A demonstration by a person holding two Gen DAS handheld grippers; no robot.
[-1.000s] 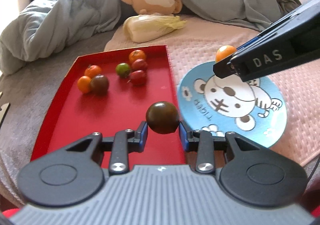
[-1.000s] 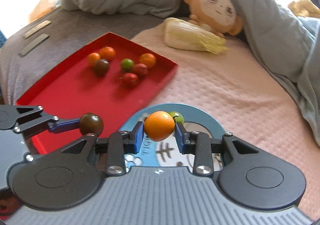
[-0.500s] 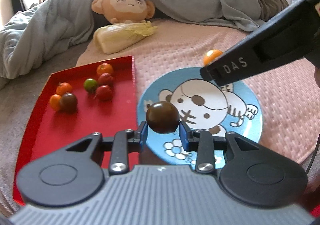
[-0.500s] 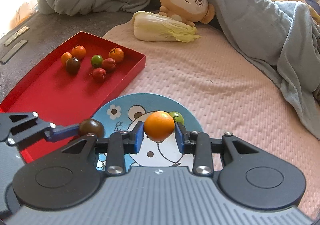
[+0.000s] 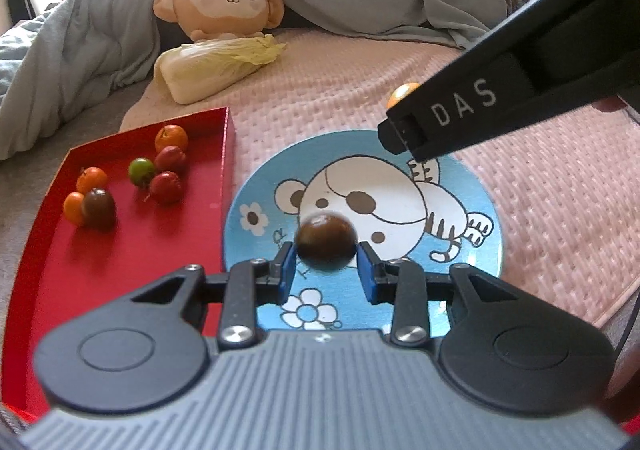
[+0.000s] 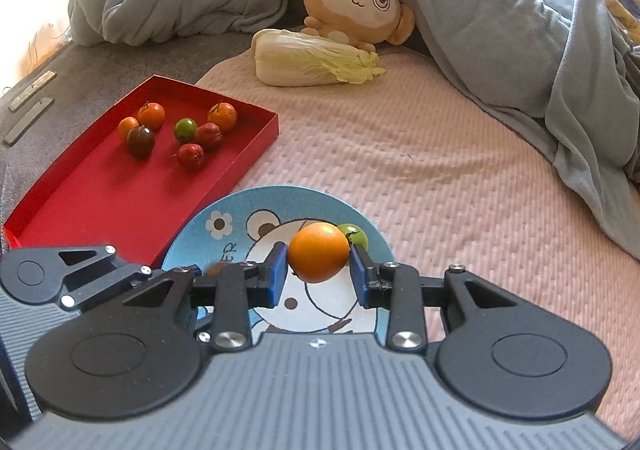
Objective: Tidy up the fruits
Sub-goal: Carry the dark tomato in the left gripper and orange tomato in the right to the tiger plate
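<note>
My left gripper is over the blue cartoon plate. Its jaws have parted and the dark brown tomato between them looks blurred, with small gaps at both pads. My right gripper is shut on an orange fruit above the same plate. A green tomato lies on the plate just behind it. The red tray to the left holds several small orange, red, green and dark fruits, also in the right wrist view.
A napa cabbage and a monkey plush toy lie beyond the plate on the pink cover. A grey-blue blanket is heaped behind and to the right. The left gripper's body shows at lower left of the right wrist view.
Both grippers moved right, from over the red tray to over the blue plate. The left jaws have opened slightly and the dark tomato now looks loose.
</note>
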